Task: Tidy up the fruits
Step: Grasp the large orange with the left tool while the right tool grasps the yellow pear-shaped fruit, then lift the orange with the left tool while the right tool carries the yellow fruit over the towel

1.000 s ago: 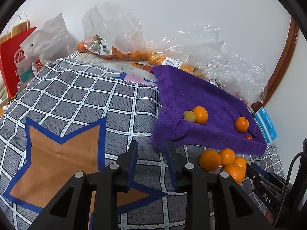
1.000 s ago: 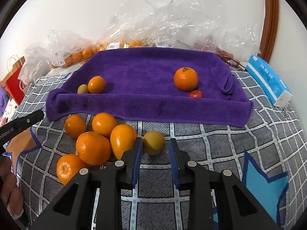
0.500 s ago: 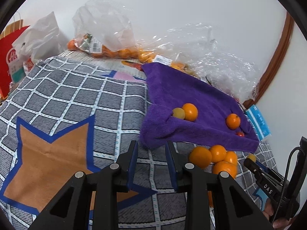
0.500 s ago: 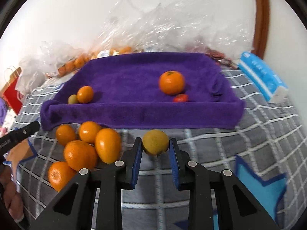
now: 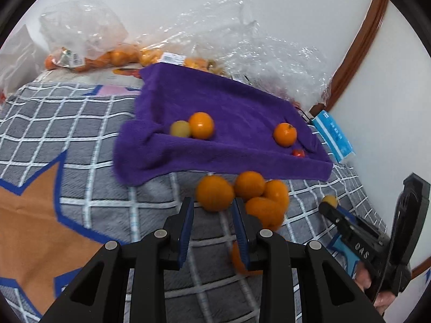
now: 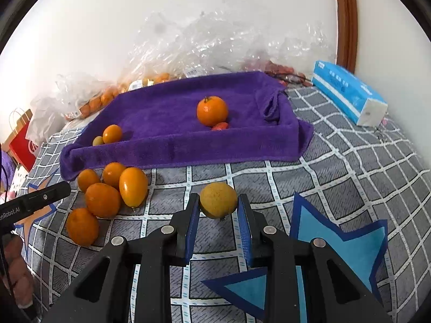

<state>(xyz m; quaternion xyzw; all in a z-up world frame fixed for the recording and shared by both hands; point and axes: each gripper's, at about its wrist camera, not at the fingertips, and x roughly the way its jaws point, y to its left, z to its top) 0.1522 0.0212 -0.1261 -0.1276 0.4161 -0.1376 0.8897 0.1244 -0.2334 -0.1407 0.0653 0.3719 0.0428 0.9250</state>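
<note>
Right gripper (image 6: 218,210): fingers narrowly set, a yellowish fruit (image 6: 218,200) at their tips; pinch uncertain. Left gripper (image 5: 212,210): fingers near together, empty, an orange (image 5: 214,193) just ahead. Bed: five-orange cluster (image 6: 107,188) unsorted. Purple towel (image 6: 167,113): four fruits placed. Most work remains.

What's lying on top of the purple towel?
On the purple towel: a big orange beside a small red fruit, plus a small orange beside a yellow-green fruit. The towel hides whatever lies underneath.
</note>
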